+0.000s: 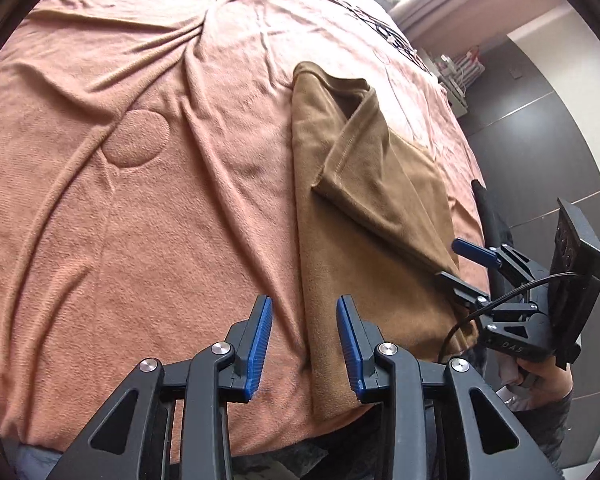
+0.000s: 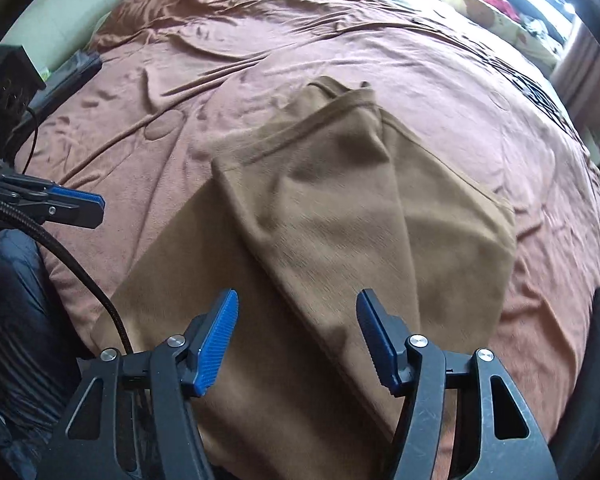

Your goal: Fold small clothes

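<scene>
A brown garment (image 1: 360, 208) (image 2: 340, 208) lies flat on the bed, its sides folded inward so a hemmed edge crosses the top. In the left wrist view my left gripper (image 1: 304, 304) hovers open over the garment's near left edge, with nothing between its blue pads. My right gripper (image 1: 448, 262) stands at the garment's right edge, jaws apart. In the right wrist view the right gripper (image 2: 297, 300) is open above the garment's near part and grips no cloth. The left gripper (image 2: 96, 210) shows at the left over the blanket.
A wrinkled salmon blanket (image 1: 120, 200) (image 2: 460, 80) covers the bed. Dark floor tiles (image 1: 540, 140) lie beyond the bed's right edge. A person's dark trousers (image 2: 16, 300) are at the near left. A black box (image 2: 12, 76) sits far left, and patterned bedding (image 2: 500, 4) far right.
</scene>
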{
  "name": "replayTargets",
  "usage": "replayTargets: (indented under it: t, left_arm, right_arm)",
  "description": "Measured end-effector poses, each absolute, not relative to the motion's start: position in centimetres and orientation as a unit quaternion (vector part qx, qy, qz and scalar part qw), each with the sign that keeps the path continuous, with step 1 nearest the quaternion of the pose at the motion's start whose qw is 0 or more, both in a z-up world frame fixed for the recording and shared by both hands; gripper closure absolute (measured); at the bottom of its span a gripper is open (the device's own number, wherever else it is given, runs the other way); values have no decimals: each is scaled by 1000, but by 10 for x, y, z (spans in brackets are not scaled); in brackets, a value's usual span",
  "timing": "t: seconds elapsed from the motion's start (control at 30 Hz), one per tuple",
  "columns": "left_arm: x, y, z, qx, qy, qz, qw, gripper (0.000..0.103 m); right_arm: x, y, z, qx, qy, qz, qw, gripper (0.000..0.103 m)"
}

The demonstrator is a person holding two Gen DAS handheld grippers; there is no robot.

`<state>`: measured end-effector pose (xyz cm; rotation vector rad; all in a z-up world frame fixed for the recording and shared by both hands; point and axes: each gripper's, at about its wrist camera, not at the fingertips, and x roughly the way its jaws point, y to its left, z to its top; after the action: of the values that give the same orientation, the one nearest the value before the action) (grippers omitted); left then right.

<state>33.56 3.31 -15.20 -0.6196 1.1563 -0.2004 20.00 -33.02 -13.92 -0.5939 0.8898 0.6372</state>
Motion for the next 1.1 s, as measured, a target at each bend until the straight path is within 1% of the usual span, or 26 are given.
replayTargets:
  t: [0.07, 0.17, 0.23, 0.33, 0.37, 0.4, 0.83, 1.1]
  left_arm:
    - [335, 40, -151, -291, 534, -91, 788, 67]
    - [337, 44, -151, -297, 532, -88, 788, 67]
    - [337, 49, -151, -299, 531, -84, 788, 67]
    - [338, 55, -151, -304, 529, -77, 788, 67]
    - [337, 57, -151, -305, 529, -75, 788, 67]
    - [338, 59, -151, -305, 529, -73, 788, 67]
    - [358, 54, -152, -299, 536, -68, 787, 67]
    - [374, 39, -153, -285, 545, -70, 785, 67]
  right_arm:
    - [208, -317, -145, -287, 422, 301, 806, 48]
    - [221, -305, -155, -299, 431, 298, 797, 50]
    - [231, -299, -165, -301, 440, 289, 795, 56]
    - [241, -295, -172, -299, 442, 282, 797, 70]
    - [242, -296, -171, -295, 440, 283, 800, 83]
    - [244, -297, -168, -289, 438, 283, 802, 91]
    - [280, -369, -121, -139, 423, 269, 854, 93]
    - [308, -422, -114, -53, 425, 247, 869, 94]
